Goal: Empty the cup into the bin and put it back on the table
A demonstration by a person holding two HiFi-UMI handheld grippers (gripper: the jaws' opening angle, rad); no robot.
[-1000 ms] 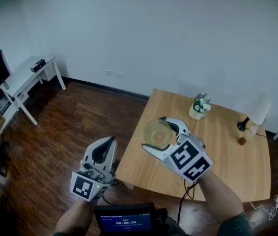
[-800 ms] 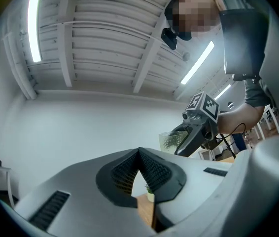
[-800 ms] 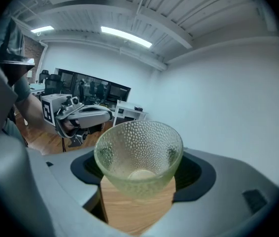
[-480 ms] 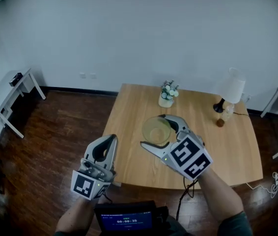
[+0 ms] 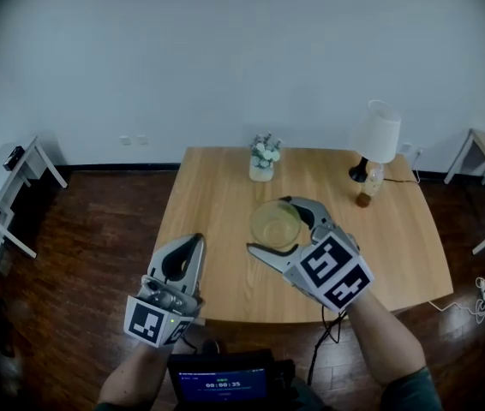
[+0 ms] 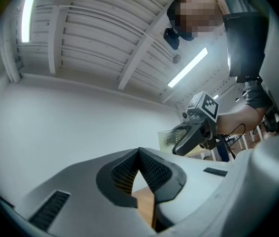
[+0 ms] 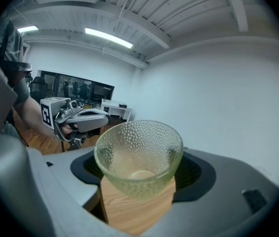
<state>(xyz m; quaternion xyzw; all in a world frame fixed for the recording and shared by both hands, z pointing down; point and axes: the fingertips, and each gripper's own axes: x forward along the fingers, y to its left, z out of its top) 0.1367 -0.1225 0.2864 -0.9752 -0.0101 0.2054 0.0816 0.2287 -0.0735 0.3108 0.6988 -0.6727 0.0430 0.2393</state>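
**Your right gripper grips the glass cup over the desk; your left gripper is closed on nothing.**

Your right gripper (image 5: 268, 224) has its grey jaws spread wide and pressed on either side of the cup (image 7: 138, 154). The cup is a clear, faintly yellowish glass with a flared bowl shape, a pebbled, dimpled wall and a small round base. You hold it mouth up, and the pale, smooth wood of the desk (image 5: 225, 272) shows beneath it between the jaws. Your left gripper (image 5: 193, 245) sits off the desk's near left edge, above the dark plank floor (image 5: 80, 255). Its ribbed black pads meet at the tips with nothing between them. At the far side of the desk stand a small pale vase (image 5: 262, 163) of flowers and a lamp (image 5: 376, 135) with a white conical shade, both well apart from the cup.
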